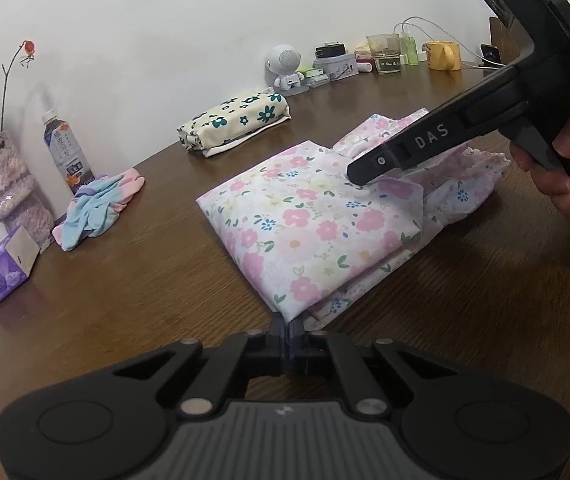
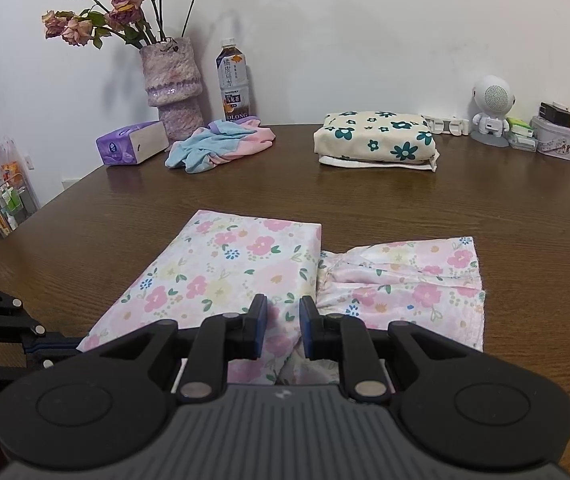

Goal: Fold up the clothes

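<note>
Pink floral garment [image 1: 309,232], partly folded, lies mid-worktop [image 1: 125,280], one folded panel on top, a looser gathered part spread out beside it. Left gripper [image 1: 288,326] sits at the near corner of the folded panel, jaws together and pinching the fabric edge; in the right wrist view it shows at the left border [image 2: 51,347], clamped on that same corner. Right gripper [image 2: 281,320] rests over the seam where the folded panel meets the gathered part, jaws slightly apart with a bunch of cloth between them, pads pressing on it. In the left wrist view the right gripper's tip [image 1: 359,174] touches the garment's top, a hand [image 1: 565,168] wrapped round its handle.

Further back: folded cream cloth with dark green flowers [image 2: 377,140], well apart from the garment. Crumpled blue-and-pink cloth [image 2: 217,146] near the vase [image 2: 173,88] of dried roses, drink bottle [image 2: 233,80] just beside it, purple tissue box [image 2: 131,144] at the left. White robot-shaped speaker [image 2: 491,108] and small tins along the wall, yellow mug [image 1: 441,55] at the far right.
</note>
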